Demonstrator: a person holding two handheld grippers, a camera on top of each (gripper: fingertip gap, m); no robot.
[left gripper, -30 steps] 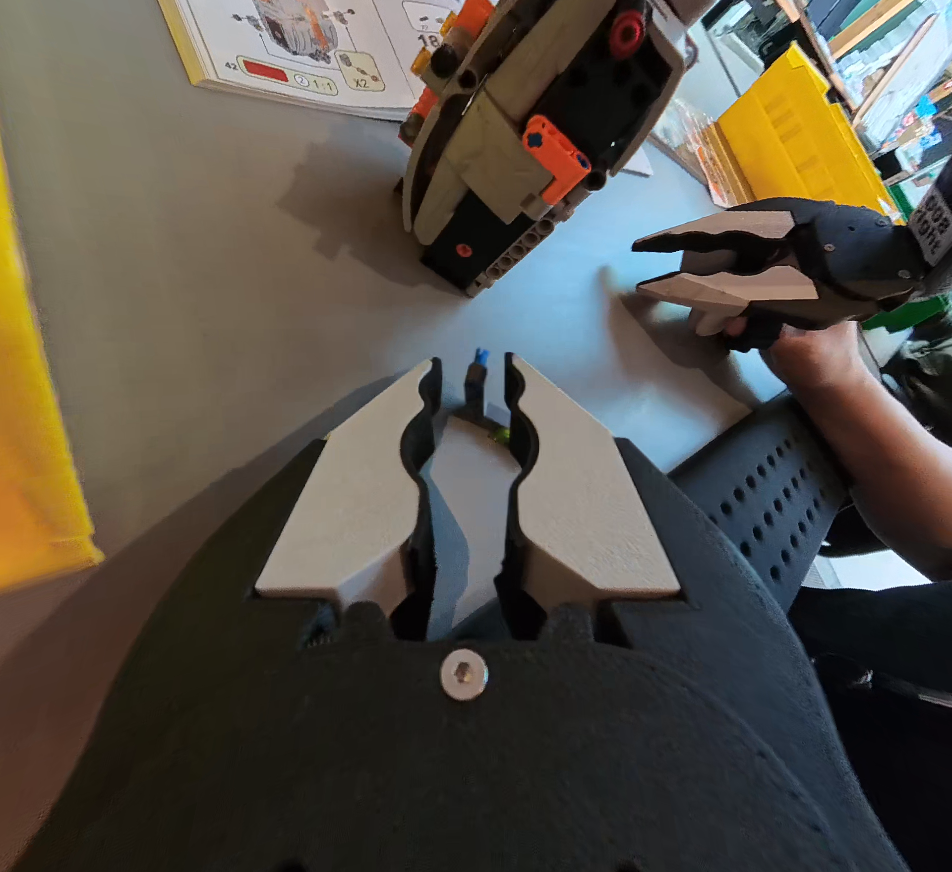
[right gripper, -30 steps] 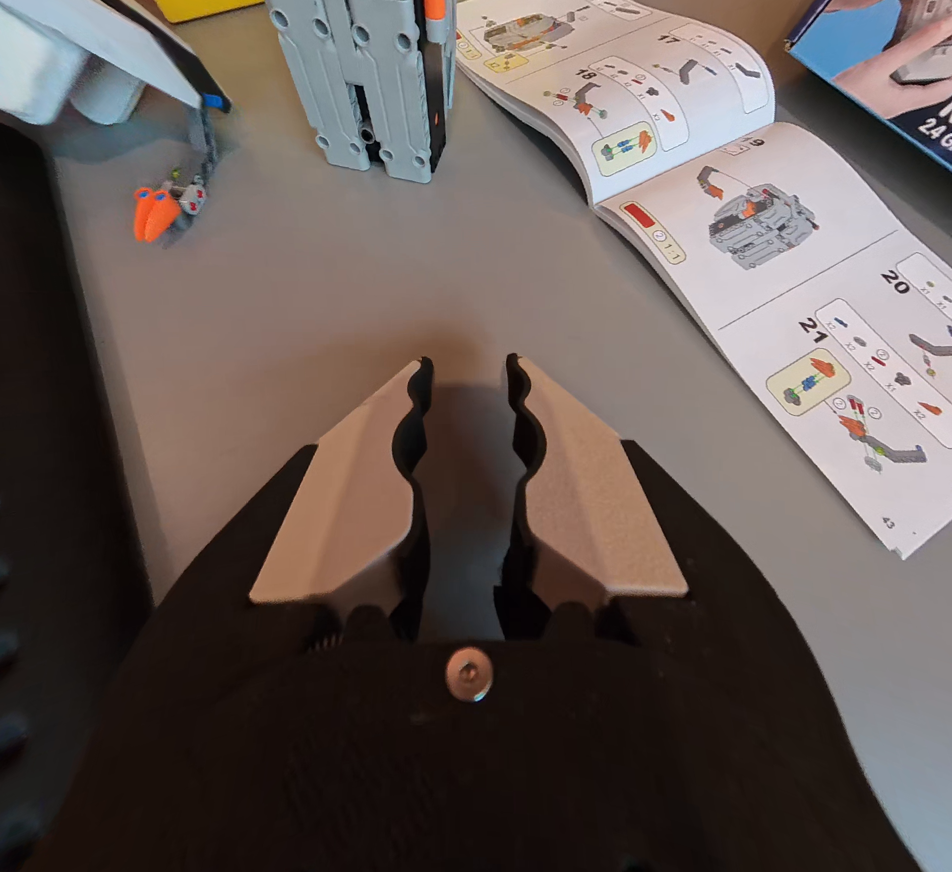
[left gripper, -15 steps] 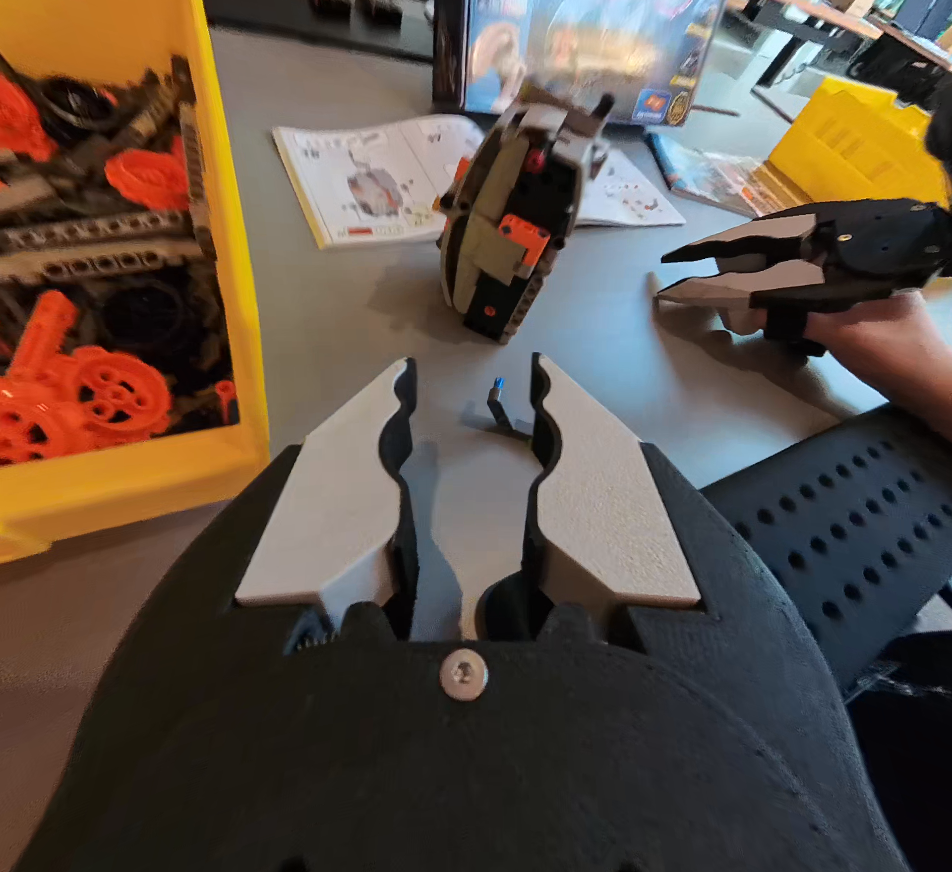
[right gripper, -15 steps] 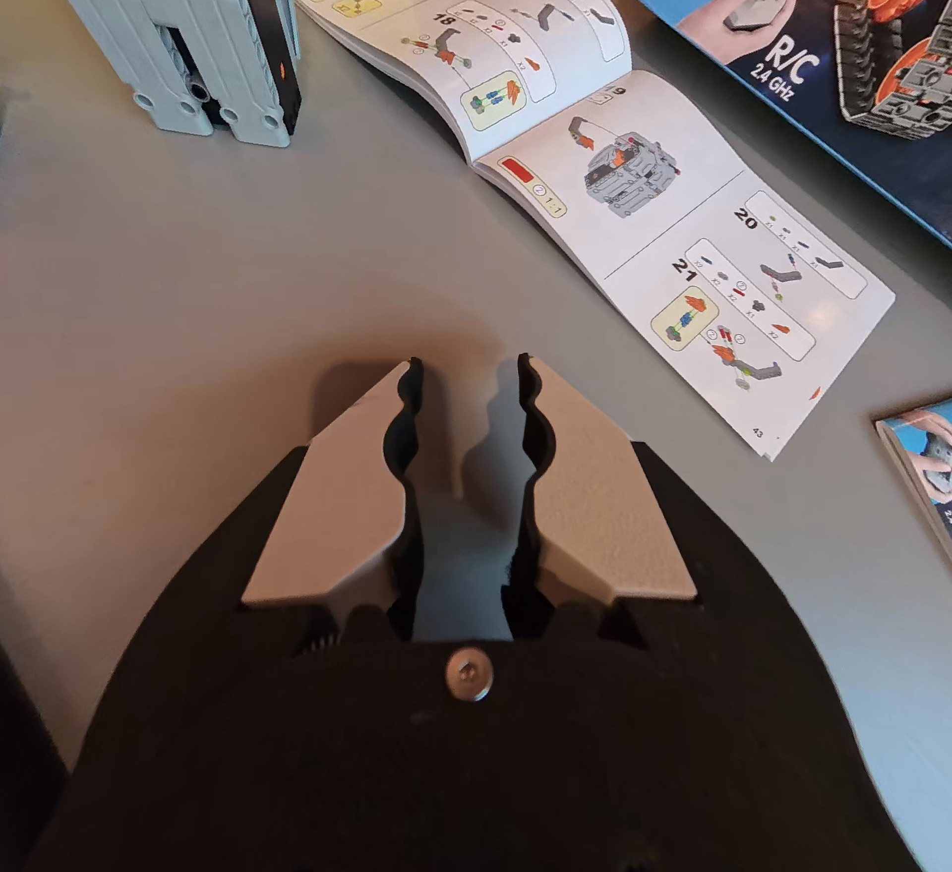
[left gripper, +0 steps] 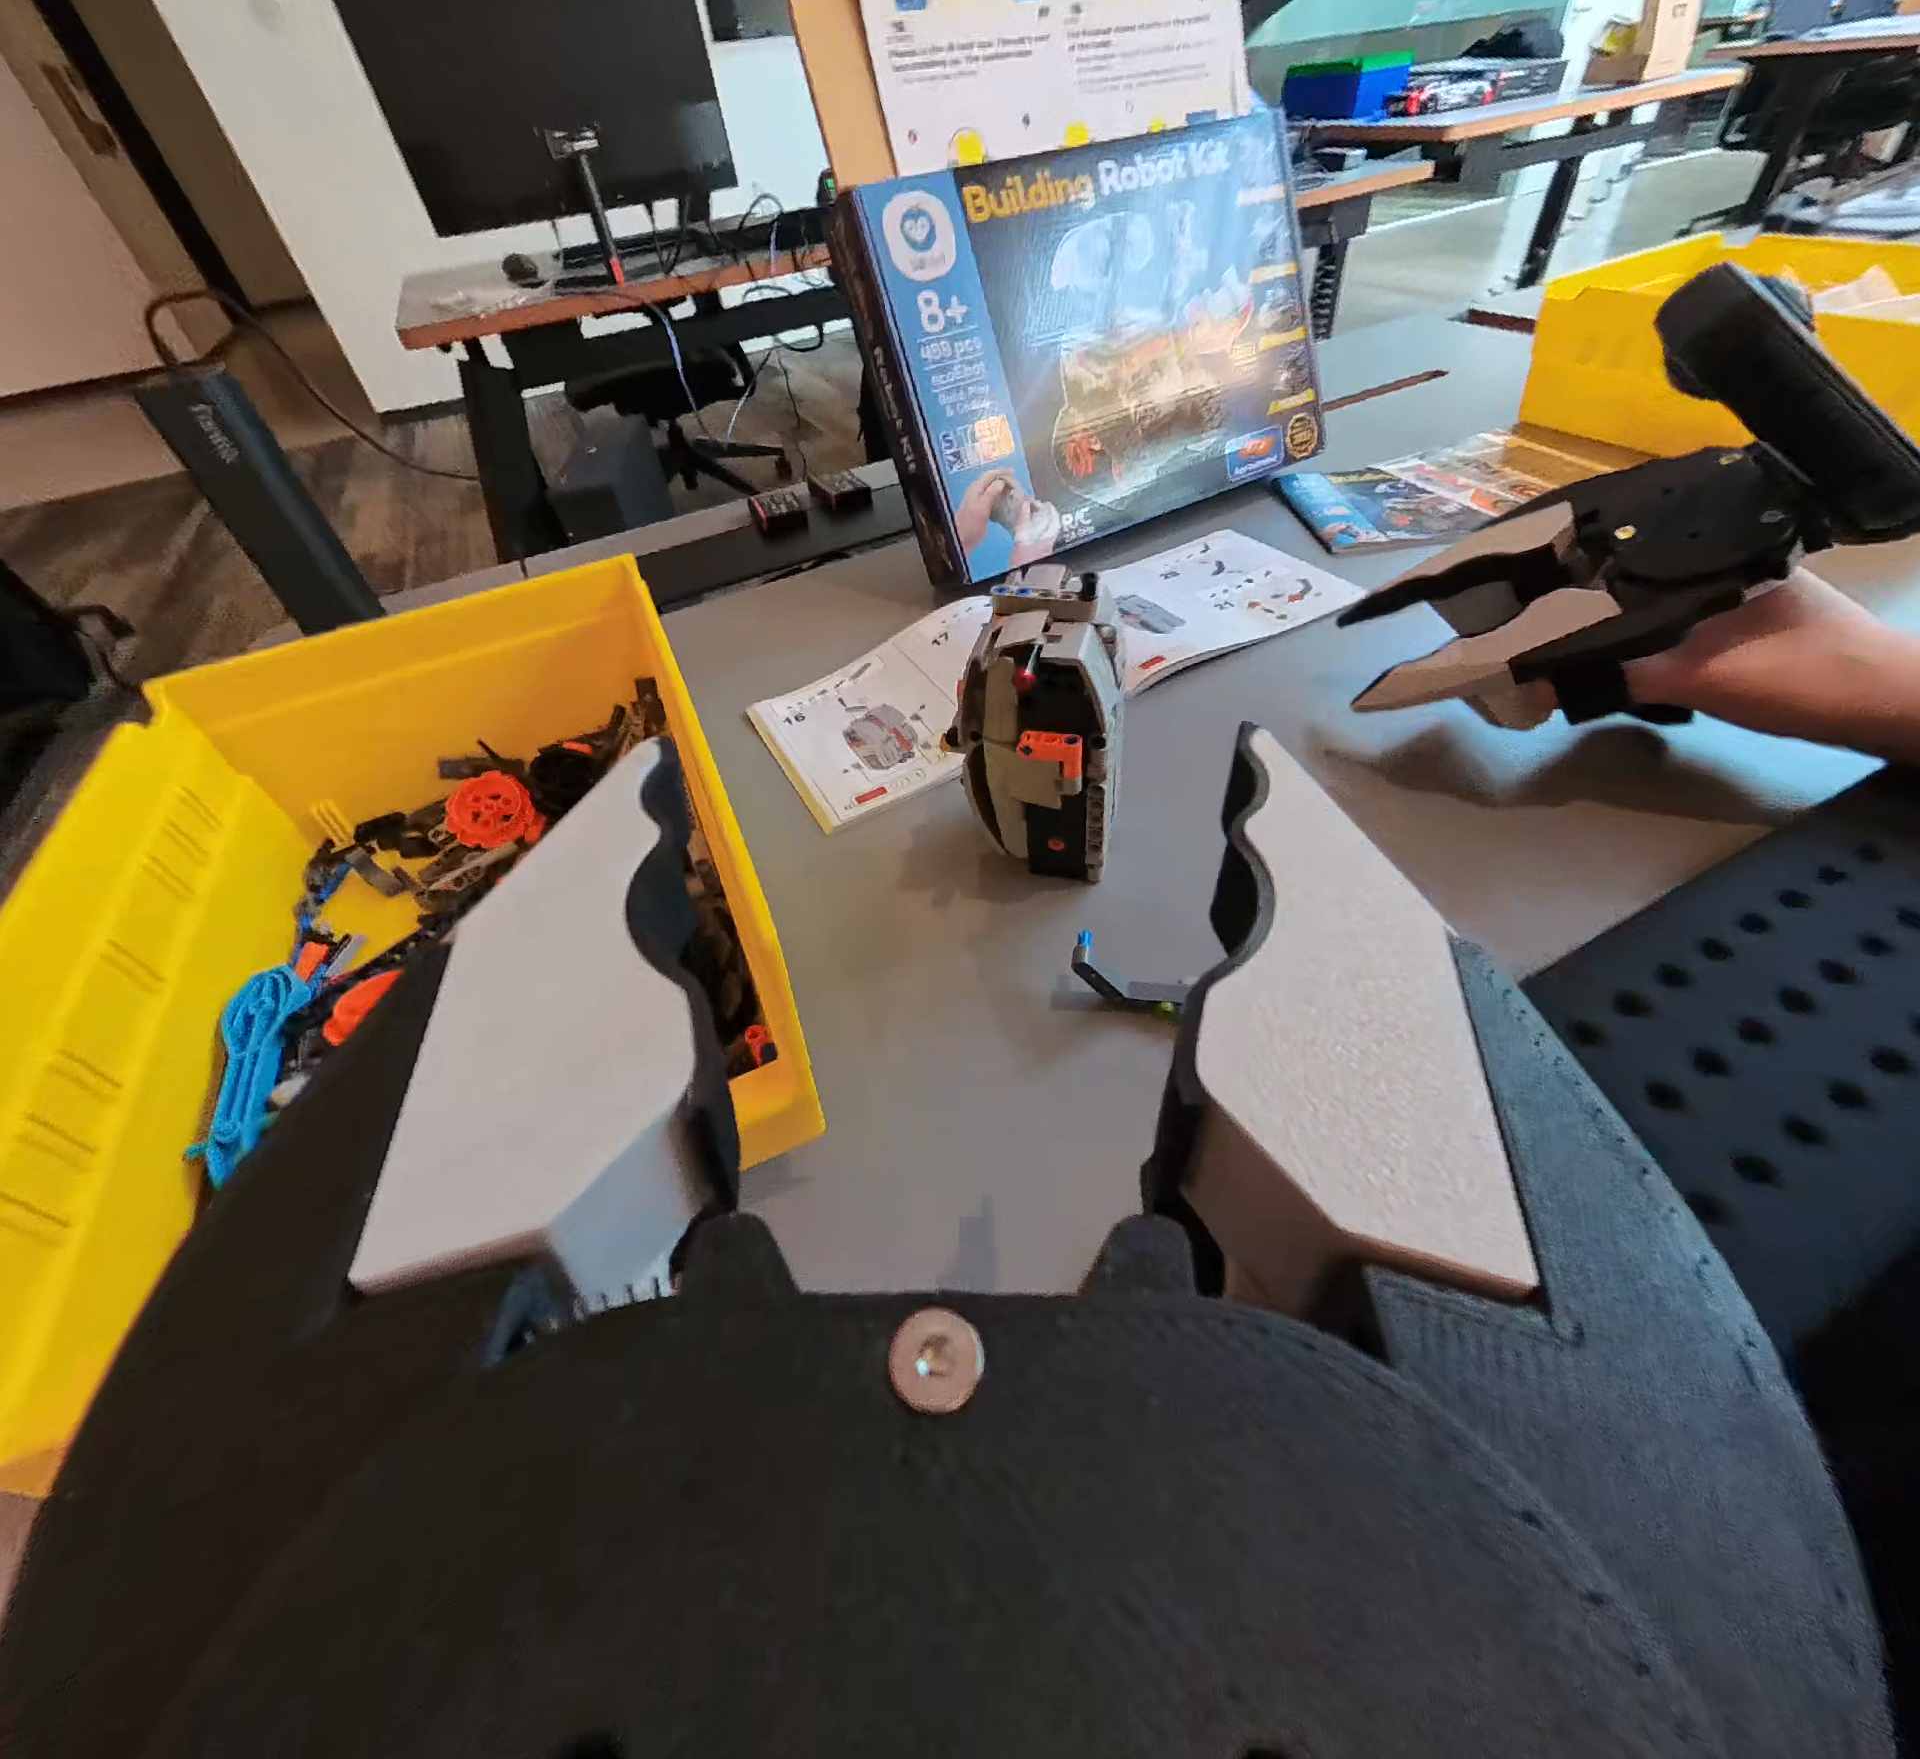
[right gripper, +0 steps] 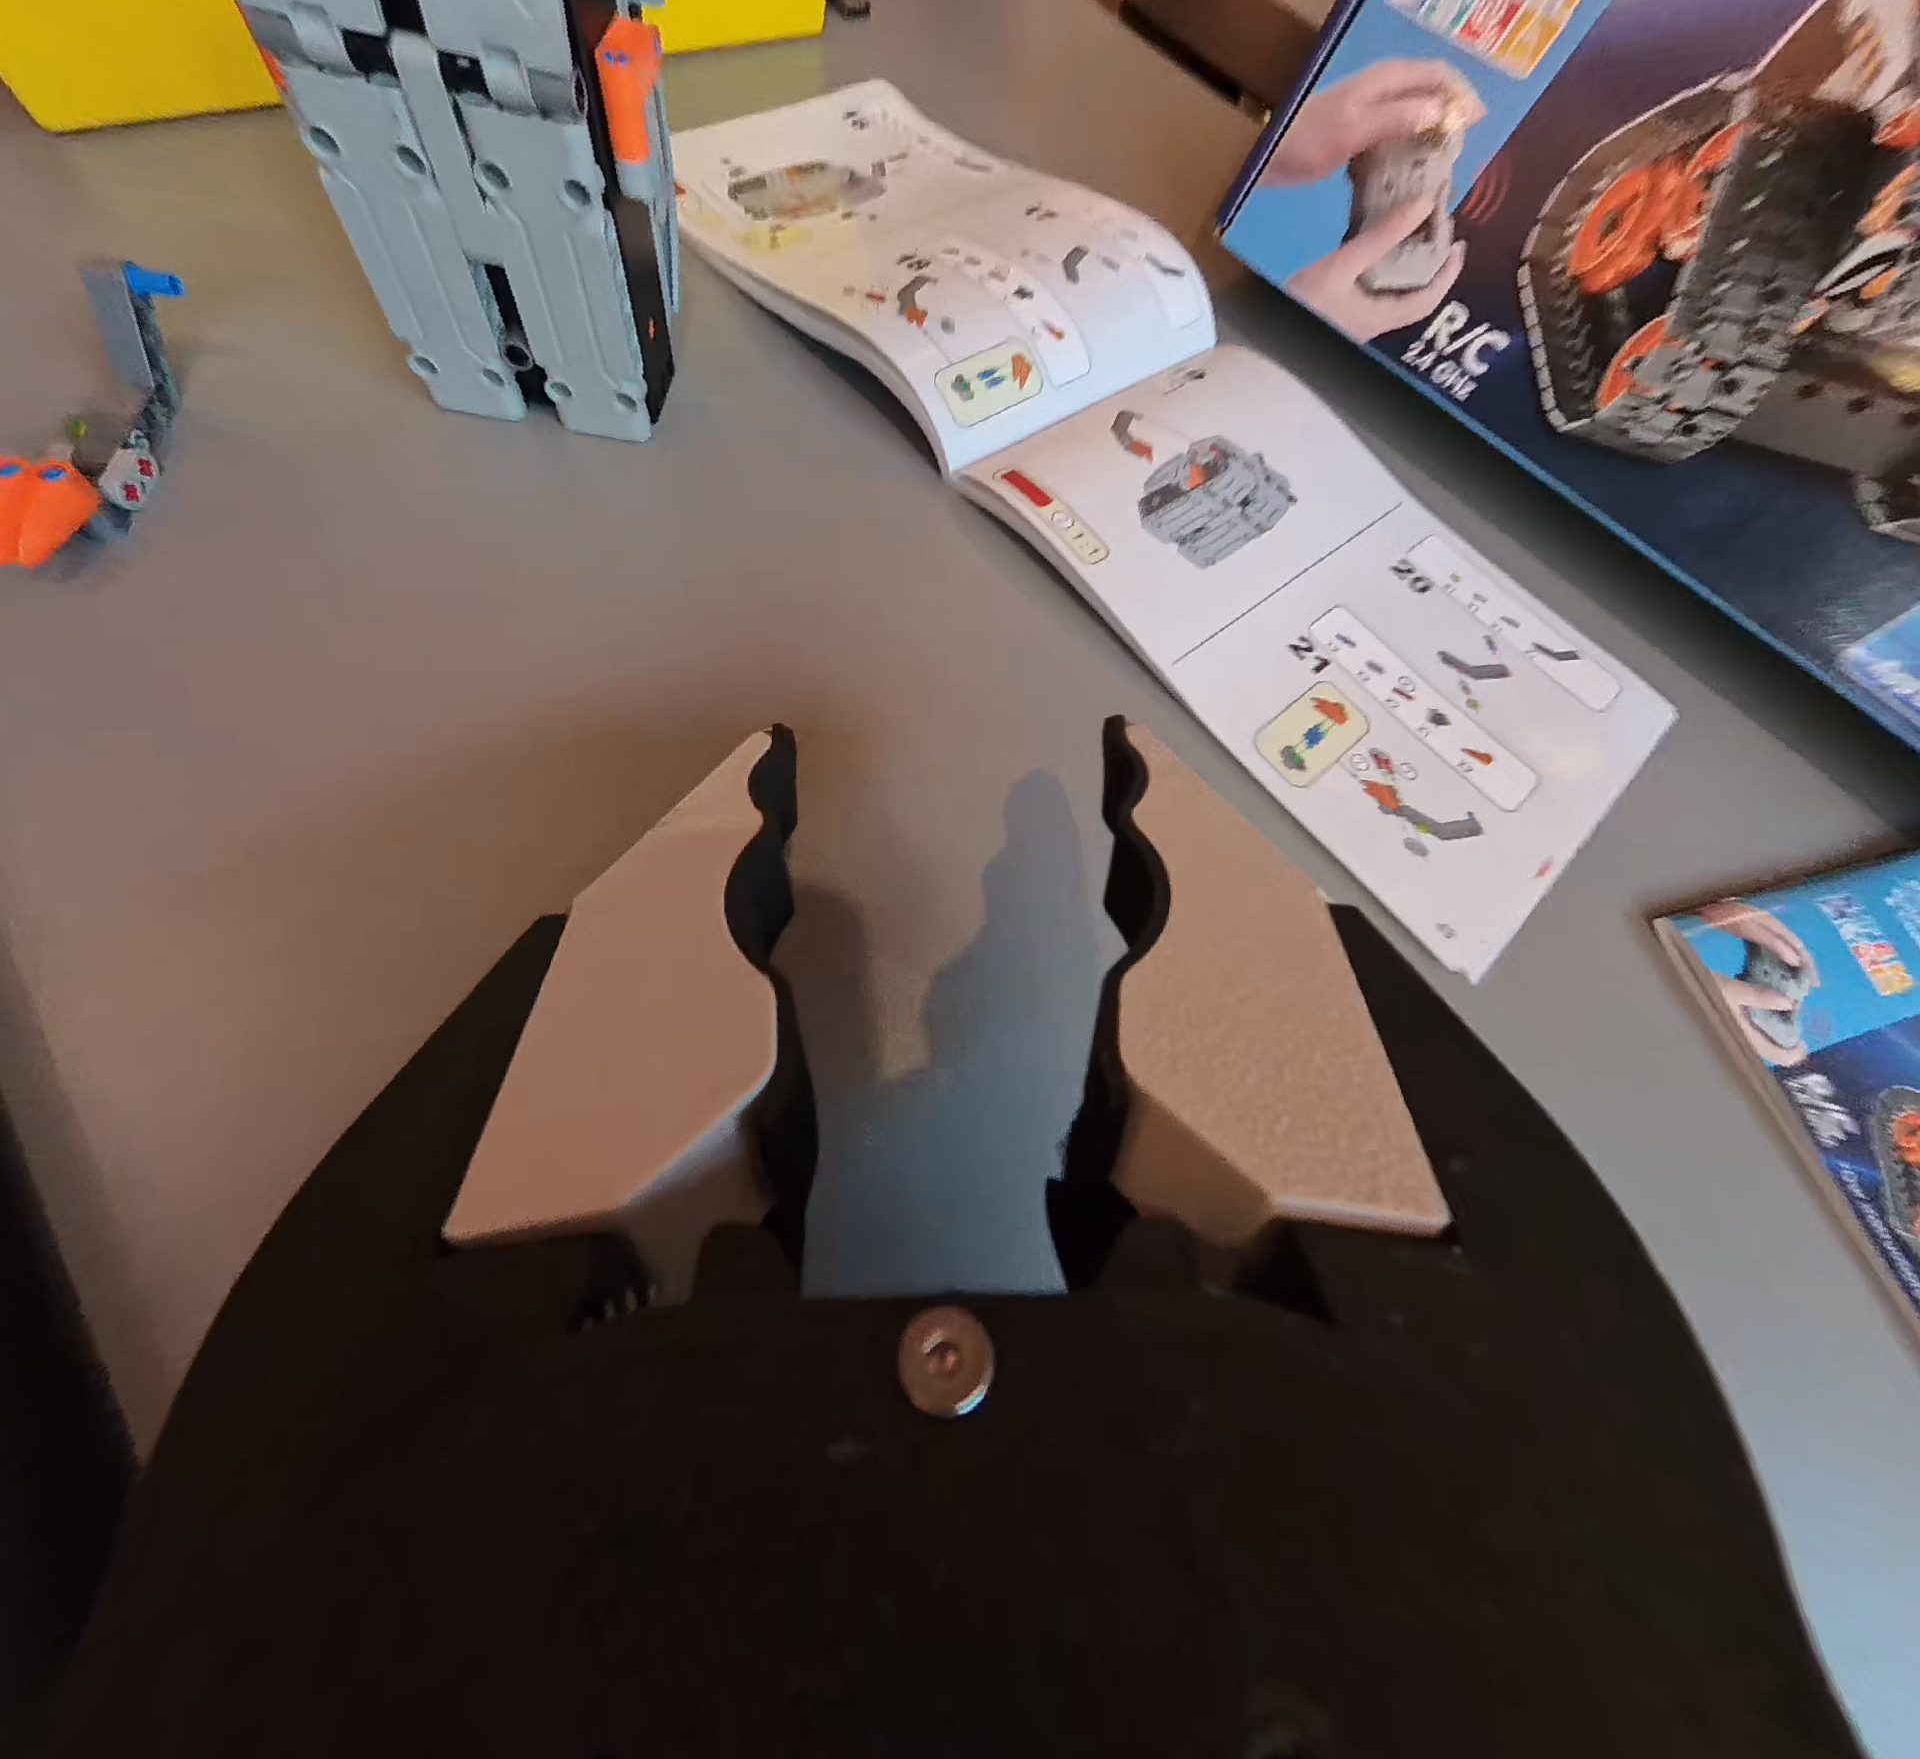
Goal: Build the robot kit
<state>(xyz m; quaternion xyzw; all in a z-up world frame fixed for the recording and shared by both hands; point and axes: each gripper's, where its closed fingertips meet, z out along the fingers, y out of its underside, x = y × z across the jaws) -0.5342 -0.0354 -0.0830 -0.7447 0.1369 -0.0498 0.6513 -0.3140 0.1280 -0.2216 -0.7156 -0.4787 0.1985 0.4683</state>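
Observation:
My left gripper (left gripper: pixel 951 753) is wide open and empty, held above the grey table (left gripper: pixel 935 1086). A small dark grey angled piece with a blue pin (left gripper: pixel 1107 977) lies on the table just inside my right finger; it also shows in the right wrist view (right gripper: pixel 130 359) with orange bits beside it. A grey, black and orange brick-built model (left gripper: pixel 1039 743) stands upright beyond it, also seen in the right wrist view (right gripper: pixel 468 151). My right gripper (right gripper: pixel 945 733) is open and empty above bare table; it shows in the left wrist view (left gripper: pixel 1455 649), held in a hand.
A yellow bin (left gripper: pixel 707 774) of loose black, orange and blue parts sits at left. An open instruction booklet (right gripper: pixel 1195 514) lies behind the model, with the blue kit box (left gripper: pixel 1091 338) upright beyond. Another yellow bin (left gripper: pixel 1621 359) and a leaflet (right gripper: pixel 1818 1034) lie at right. A black perforated chair (left gripper: pixel 1714 982) is near.
My left gripper has opened wide, let go of the small angled piece, and drawn back and up. My right gripper has opened a little and turned back towards the model.

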